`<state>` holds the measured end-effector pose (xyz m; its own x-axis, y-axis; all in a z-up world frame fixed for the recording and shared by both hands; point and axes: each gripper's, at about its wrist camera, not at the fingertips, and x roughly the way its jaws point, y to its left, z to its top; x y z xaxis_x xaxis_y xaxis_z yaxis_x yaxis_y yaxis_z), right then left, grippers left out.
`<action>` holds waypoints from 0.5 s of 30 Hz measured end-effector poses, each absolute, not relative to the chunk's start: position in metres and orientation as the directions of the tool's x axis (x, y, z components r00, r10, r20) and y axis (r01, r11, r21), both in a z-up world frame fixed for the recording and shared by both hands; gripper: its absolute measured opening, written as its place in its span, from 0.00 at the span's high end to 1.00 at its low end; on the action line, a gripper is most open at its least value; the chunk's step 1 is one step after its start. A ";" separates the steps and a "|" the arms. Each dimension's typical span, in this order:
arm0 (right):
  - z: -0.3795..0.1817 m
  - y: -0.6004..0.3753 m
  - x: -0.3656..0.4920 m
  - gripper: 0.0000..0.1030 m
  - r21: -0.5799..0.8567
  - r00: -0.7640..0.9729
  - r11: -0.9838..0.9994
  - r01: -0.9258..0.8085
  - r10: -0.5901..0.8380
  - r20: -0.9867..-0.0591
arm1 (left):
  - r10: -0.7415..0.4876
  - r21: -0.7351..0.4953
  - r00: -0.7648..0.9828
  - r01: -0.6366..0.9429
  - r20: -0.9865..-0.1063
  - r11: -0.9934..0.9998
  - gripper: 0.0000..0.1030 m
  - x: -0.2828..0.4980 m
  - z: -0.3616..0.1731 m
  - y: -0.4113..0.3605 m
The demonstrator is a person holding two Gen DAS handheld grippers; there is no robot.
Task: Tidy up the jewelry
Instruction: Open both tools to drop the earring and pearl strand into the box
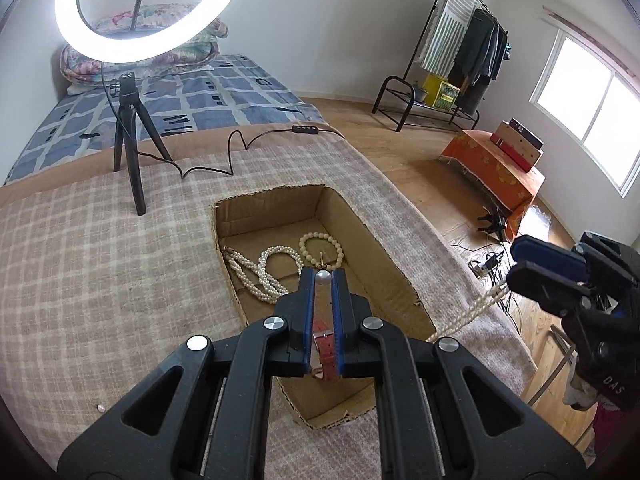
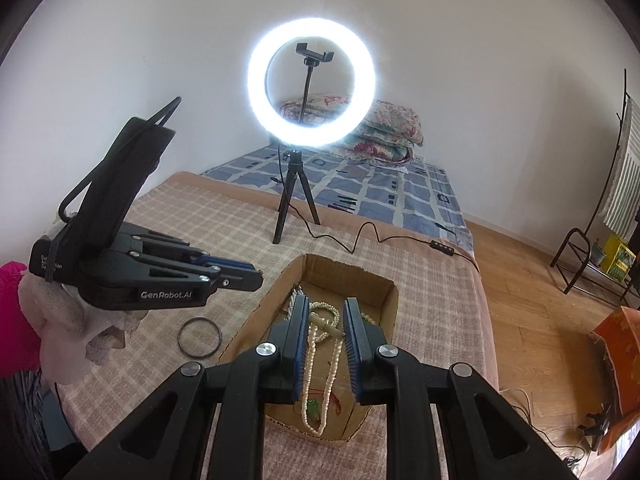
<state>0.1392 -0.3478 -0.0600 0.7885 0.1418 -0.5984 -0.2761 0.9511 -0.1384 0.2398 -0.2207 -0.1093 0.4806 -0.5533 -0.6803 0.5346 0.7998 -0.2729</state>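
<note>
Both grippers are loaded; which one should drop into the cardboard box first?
Left, probably. The left gripper holds the red watch strap directly over the cardboard box. The right gripper sits beyond the box's edge, its pearl necklace trailing across the blanket.

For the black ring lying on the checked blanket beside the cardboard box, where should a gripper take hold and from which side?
Grip the black ring across its thin rim, coming down from above with one finger inside the hoop and one outside. It lies flat on the checked blanket, so there is no edge to get under from the side. The open centre leaves room for the inner finger.
</note>
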 end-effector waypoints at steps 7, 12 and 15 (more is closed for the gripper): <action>-0.088 -0.354 0.152 0.85 -0.108 0.757 0.956 -0.274 0.145 -0.637 | -0.534 -0.267 0.472 0.521 -0.701 0.811 0.94 0.260 -0.126 -0.236; -0.110 -0.359 0.160 0.85 -0.085 0.731 0.960 -0.268 0.145 -0.667 | -0.521 -0.258 0.462 0.519 -0.717 0.815 0.94 0.267 -0.138 -0.245; -0.120 -0.362 0.163 0.84 -0.067 0.715 0.963 -0.262 0.148 -0.683 | -0.515 -0.259 0.457 0.511 -0.725 0.819 0.94 0.271 -0.145 -0.247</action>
<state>0.1632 -0.3616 -0.1205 0.7149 0.1475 -0.6834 -0.2623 0.9627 -0.0666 0.2708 -0.2472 -0.1447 0.4572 -0.5151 -0.7250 0.5115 0.8192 -0.2594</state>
